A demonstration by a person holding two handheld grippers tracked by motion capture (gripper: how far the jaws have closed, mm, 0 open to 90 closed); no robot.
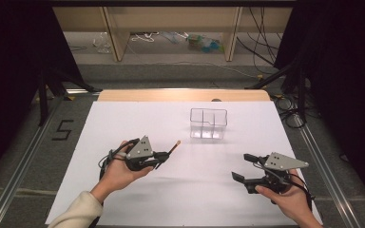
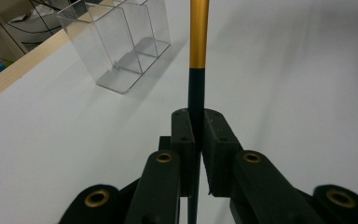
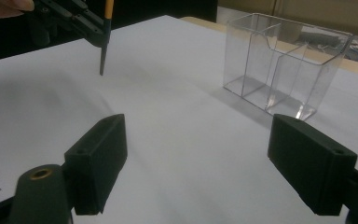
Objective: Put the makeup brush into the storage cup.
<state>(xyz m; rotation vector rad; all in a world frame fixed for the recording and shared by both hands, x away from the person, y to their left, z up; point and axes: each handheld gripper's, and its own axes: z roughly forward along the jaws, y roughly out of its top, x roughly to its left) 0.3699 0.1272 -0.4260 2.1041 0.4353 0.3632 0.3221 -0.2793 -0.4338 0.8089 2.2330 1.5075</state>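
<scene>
Left gripper: jaws clamped on a black-and-gold pen, which projects beyond the jaw tips toward the clear divided organizer and is held above the white desk. Right gripper: jaws wide apart, holding nothing, near the desk's right edge, well apart from pen and organizer.

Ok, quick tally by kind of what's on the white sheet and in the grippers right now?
Pen or pencil, black with a gold section, clamped in the left gripper: 1
Clear plastic organizer with compartments, holding nothing, on the white sheet: 1
Open right gripper, holding nothing: 1
Total: 2 things, 2 grippers
</scene>
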